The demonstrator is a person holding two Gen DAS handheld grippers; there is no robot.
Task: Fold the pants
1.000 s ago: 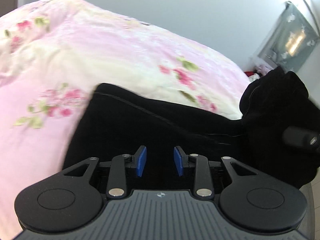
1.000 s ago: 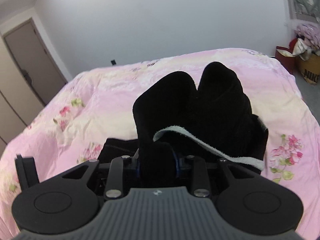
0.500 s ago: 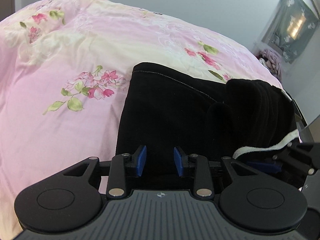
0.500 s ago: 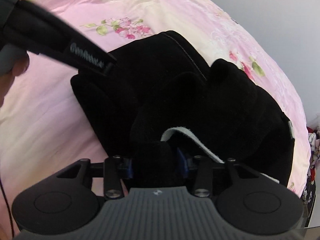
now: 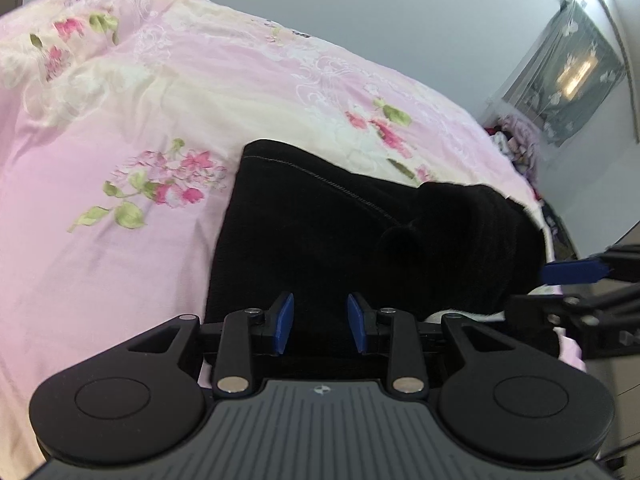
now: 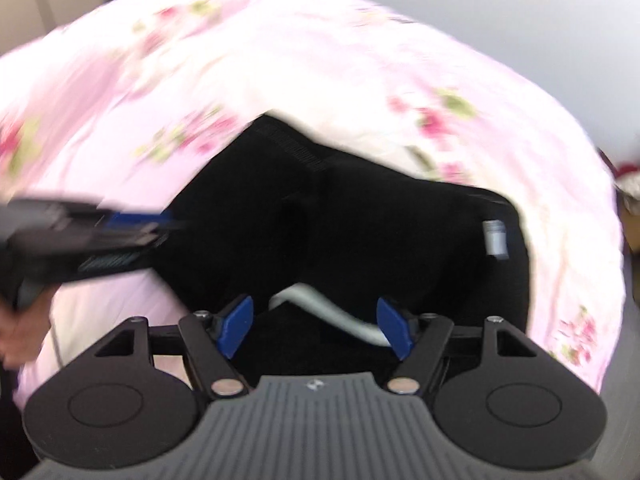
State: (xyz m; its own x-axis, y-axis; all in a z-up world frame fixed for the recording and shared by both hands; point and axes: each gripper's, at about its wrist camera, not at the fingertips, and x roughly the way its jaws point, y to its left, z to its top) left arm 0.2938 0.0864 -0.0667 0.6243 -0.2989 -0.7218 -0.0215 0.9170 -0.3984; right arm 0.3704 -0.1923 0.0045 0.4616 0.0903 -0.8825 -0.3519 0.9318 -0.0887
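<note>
The black pants (image 5: 320, 232) lie folded on the pink floral bedspread (image 5: 120, 120); in the right wrist view the pants (image 6: 360, 232) fill the middle, with a white inner band (image 6: 332, 312) and a grey label (image 6: 495, 238) showing. My left gripper (image 5: 320, 322) is open and empty, just over the pants' near edge. My right gripper (image 6: 316, 326) is open wide over the near fold, its fingers apart on either side of the white band. The right gripper also shows at the right edge of the left wrist view (image 5: 576, 276); the left one shows blurred in the right wrist view (image 6: 80, 236).
The bedspread (image 6: 280, 60) runs to a pale grey wall (image 5: 400, 12). A framed picture (image 5: 568, 76) hangs at the right, with a pile of clothes (image 5: 516, 140) below it. A hand (image 6: 20, 332) shows at the left edge.
My right gripper has opened and let go of the bunched pants, which now lie flatter on the bed. The left gripper has stayed open and shifted slightly.
</note>
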